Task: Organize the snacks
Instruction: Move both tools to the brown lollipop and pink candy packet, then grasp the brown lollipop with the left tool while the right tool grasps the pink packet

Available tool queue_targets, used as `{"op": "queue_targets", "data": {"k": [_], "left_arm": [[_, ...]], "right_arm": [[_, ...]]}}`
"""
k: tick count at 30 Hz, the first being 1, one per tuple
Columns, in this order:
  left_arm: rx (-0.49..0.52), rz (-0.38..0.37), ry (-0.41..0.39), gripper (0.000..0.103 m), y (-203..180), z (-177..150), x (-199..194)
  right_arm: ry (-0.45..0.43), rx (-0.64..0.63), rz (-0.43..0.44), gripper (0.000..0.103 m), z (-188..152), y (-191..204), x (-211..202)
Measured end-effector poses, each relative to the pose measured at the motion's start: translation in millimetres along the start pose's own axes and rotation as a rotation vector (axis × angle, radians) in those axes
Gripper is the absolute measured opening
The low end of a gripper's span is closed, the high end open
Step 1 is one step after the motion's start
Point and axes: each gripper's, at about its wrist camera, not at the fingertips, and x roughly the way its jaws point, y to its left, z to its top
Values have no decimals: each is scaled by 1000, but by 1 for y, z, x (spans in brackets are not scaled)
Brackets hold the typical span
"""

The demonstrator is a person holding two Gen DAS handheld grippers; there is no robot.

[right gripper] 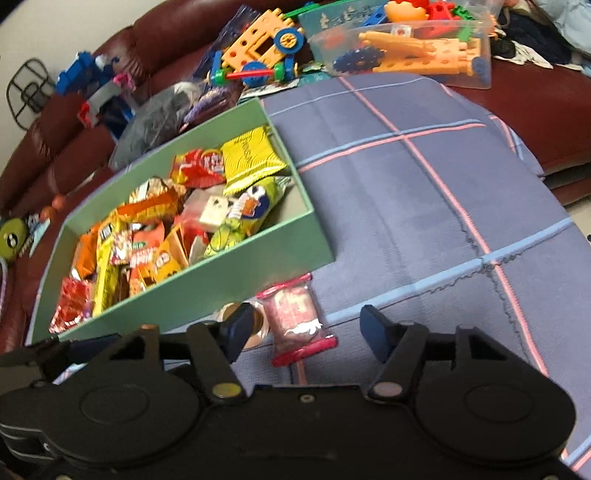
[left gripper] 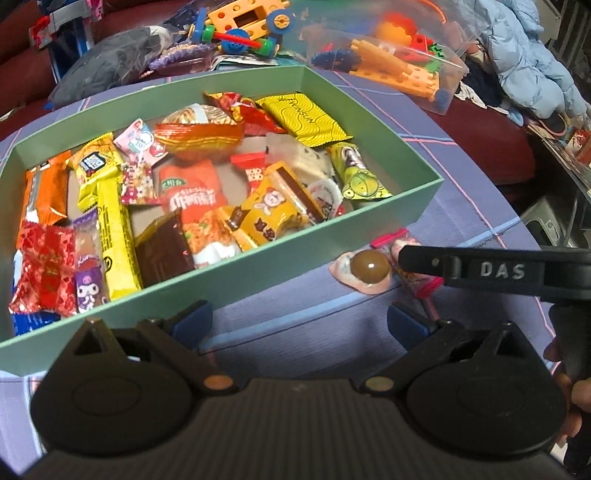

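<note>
A green box [left gripper: 258, 273] [right gripper: 236, 273] full of wrapped snacks stands on the purple plaid cloth. Just outside its near wall lie a brown round jelly cup [left gripper: 369, 266] [right gripper: 255, 325] and a pink-and-red clear packet [right gripper: 295, 317] [left gripper: 410, 273]. My left gripper [left gripper: 299, 325] is open and empty, low over the cloth in front of the box. My right gripper [right gripper: 306, 332] is open, its fingers on either side of the pink packet, not touching it. In the left wrist view the right gripper's finger [left gripper: 480, 269] reaches in over the packet.
Plastic construction toys [left gripper: 243, 26] and a clear tub of toy parts [left gripper: 391, 62] [right gripper: 406, 51] lie behind the box. A dark red sofa [right gripper: 74, 140] runs along the back and left. A light blue jacket [left gripper: 528, 62] lies at the far right.
</note>
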Motion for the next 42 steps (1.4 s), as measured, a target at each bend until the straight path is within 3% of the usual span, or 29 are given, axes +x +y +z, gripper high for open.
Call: {"op": "queue_targets", "data": {"k": [4, 9, 15, 19, 25, 27, 29, 30, 42], "left_arm": [[-5, 3, 12, 103, 0, 1, 4], [2, 10, 17, 103, -9, 3, 10], [-64, 22, -3, 99, -23, 10, 15], [-128, 24, -16, 86, -34, 15, 24], [-185, 57, -39, 85, -49, 16, 36], [-132, 82, -56, 76, -57, 13, 37], [-63, 143, -74, 44, -63, 9, 36], [-51, 163, -78, 39, -63, 7, 34], [-42, 139, -50, 37, -23, -18, 4]], "right_arm": [[-2, -58, -9, 50, -3, 7, 6], [-18, -141, -40, 29, -5, 11, 7], [-44, -71, -48, 27, -5, -15, -1], [-62, 51, -1, 27, -13, -45, -13], [-72, 111, 29, 27, -24, -64, -23], [-76, 120, 36, 27, -24, -66, -23], [-80, 129, 41, 27, -26, -66, -22], [-83, 132, 42, 27, -26, -66, -22], [-87, 153, 61, 27, -33, -65, -28]]}}
